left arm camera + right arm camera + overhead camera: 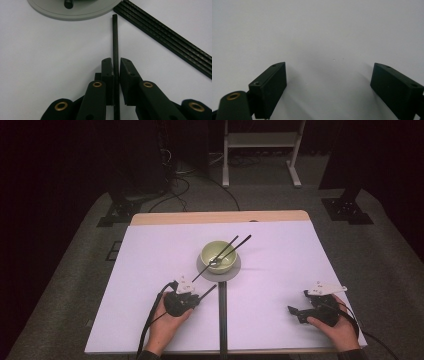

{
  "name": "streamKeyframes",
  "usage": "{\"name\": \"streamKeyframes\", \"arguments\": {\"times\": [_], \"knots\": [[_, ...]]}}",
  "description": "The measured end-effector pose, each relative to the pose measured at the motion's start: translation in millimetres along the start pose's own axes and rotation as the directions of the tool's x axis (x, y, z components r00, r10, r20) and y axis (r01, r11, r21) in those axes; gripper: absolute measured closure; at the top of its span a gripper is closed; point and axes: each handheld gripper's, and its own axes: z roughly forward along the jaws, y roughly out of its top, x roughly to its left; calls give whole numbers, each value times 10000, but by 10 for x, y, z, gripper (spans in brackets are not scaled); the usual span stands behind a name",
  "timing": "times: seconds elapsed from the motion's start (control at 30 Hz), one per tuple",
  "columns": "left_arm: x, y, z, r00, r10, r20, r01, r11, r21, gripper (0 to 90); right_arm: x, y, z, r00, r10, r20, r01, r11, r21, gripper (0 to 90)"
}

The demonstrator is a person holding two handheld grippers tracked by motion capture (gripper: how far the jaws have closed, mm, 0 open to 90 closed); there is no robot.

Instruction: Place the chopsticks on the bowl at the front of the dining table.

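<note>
So far 1 chopstick (115,45) is pinched in the left gripper (114,65), just short of the bowl (218,256). The right gripper (329,82) rests spread and empty; 2 chopsticks (235,245) already lie across the bowl.

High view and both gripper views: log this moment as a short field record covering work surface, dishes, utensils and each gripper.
surface: white table
bowl: pale green bowl, upright on a grey plate, mid-table
in bowl: two chopsticks leaning over the far right rim; a spoon inside
left gripper: shut on a black chopstick whose tip points toward the plate
right gripper: open, nothing between the jaws, over bare table at the right
other: black strip lying on the table beside the held chopstick
</note>
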Motion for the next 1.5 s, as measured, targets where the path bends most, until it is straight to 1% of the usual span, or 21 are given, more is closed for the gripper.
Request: {"name": "streamKeyframes", "arguments": {"times": [0.17,0.27,0.87,1.0,1.23,1.5], "knots": [[2,3,2,10000,31,12,-31,10000,25,843,0,0,0,10000,-4,2,4,10000,4,121],[20,3,5,9999,-42,111,42,10000,2,861,1,0,0,10000,-2,3,2,10000,0,121],[55,-8,-7,9988,-368,331,372,9993,-108,864,0,0,0,10000,-7,2,7,10000,-1,121],[68,-7,-24,9987,-380,341,383,9992,-97,865,0,0,0,10000,-3,1,3,10000,-5,121],[115,-10,-85,9975,-595,380,601,9981,-163,864,0,0,0,10000,-2,2,2,10000,0,121],[149,-7,-121,9971,-638,417,642,9979,-90,864,0,0,-1,10000,-4,3,4,10000,6,121]]}}
